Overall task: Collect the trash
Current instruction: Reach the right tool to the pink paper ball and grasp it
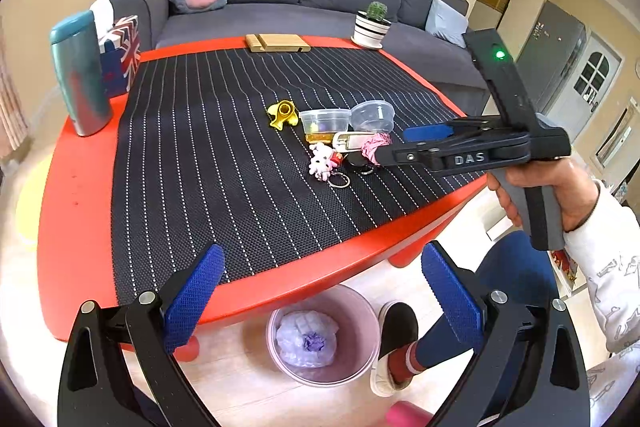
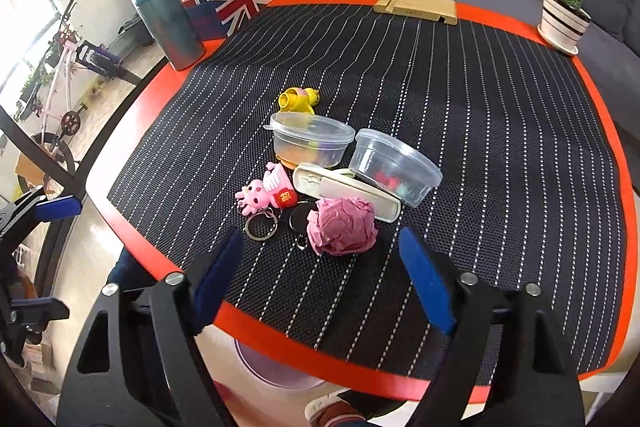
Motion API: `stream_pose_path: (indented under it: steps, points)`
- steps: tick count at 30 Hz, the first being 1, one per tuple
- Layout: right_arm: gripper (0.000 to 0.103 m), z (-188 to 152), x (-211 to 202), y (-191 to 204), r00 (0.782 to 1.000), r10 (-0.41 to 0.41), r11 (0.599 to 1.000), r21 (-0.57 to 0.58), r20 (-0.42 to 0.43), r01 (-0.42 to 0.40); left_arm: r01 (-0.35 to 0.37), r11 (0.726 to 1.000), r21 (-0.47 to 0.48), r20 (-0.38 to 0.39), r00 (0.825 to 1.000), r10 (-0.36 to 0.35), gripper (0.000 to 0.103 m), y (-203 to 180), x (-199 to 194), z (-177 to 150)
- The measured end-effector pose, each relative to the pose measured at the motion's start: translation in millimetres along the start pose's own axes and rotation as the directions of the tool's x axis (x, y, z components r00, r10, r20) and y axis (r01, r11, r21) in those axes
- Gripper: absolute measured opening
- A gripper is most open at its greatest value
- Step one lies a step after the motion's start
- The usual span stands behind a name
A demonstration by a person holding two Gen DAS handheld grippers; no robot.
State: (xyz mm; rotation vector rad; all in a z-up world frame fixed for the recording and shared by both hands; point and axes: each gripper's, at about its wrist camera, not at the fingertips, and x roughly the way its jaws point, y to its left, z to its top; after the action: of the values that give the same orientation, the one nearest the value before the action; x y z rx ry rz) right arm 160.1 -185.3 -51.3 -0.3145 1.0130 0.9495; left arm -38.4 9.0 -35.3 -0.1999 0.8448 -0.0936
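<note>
1. Left wrist view: left gripper (image 1: pixel 322 291) spread wide, empty, poised over near edge of red table (image 1: pixel 72 227), above pink bin (image 1: pixel 324 335) on floor holding bagged waste. Right gripper (image 1: pixel 394 143) reaching in from right, fingers apart, tips at crumpled pink paper (image 1: pixel 374 143) on striped mat (image 1: pixel 224 163).
2. Right wrist view: right gripper (image 2: pixel 320 269) spread, nothing pinched; crumpled pink paper (image 2: pixel 342 227) just ahead, between the blue pads (image 2: pixel 426 279), not touching. Beside paper: white case (image 2: pixel 344 191), black fob (image 2: pixel 298 217), pink keychain (image 2: pixel 266 195), two clear tubs (image 2: pixel 312 145), yellow toy (image 2: pixel 298 99).
</note>
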Motion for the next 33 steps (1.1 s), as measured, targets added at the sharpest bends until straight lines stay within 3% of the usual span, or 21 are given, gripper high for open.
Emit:
stream_pose_path:
  steps: [10, 12, 21, 33]
  points:
    - [0.044, 2, 14, -3, 1.0, -0.014, 1.0, -0.002, -0.012, 0.014, 0.002, 1.0, 0.0, -0.003, 1.0, -0.002, 0.095, 2, 0, 1]
    - [0.035, 2, 17, -3, 1.0, -0.022, 1.0, -0.003, -0.019, 0.022, 0.004, 1.0, 0.0, -0.004, 1.0, -0.004, 0.095, 2, 0, 1]
    - [0.031, -1, 9, -5, 0.999, -0.033, 0.999, -0.001, 0.008, 0.033, 0.007, 1.0, 0.013, -0.002, 1.0, -0.007, 0.095, -2, 4, 6]
    - [0.031, -9, -23, -9, 0.998, 0.007, 0.999, 0.04, 0.06, -0.01, 0.028, 0.998, 0.06, 0.003, 1.0, -0.029, 0.095, -9, 20, 36]
